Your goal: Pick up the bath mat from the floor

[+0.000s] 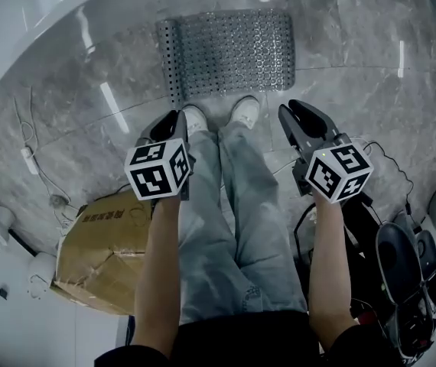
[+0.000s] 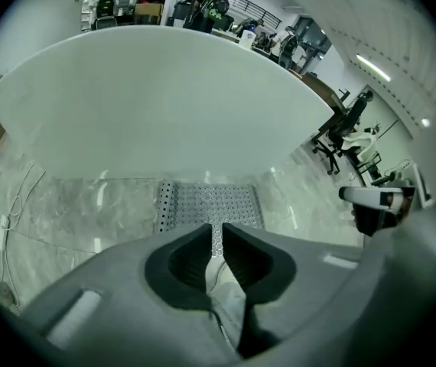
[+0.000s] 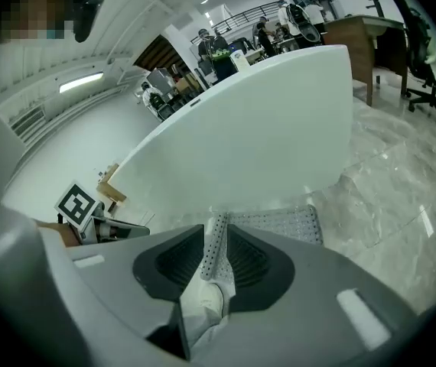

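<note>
The grey perforated bath mat lies flat on the marble floor, just beyond the person's white shoes, with its left edge folded over. My left gripper hangs above the left shoe, short of the mat's near edge. Its jaws stand a narrow slit apart with nothing between them; the mat shows through the slit. My right gripper hovers right of the shoes, jaws a little wider apart and empty, with the mat ahead of them.
A white curved wall bounds the floor behind the mat. A cardboard box sits at the lower left, with cables on the floor near it. Black equipment stands at the lower right.
</note>
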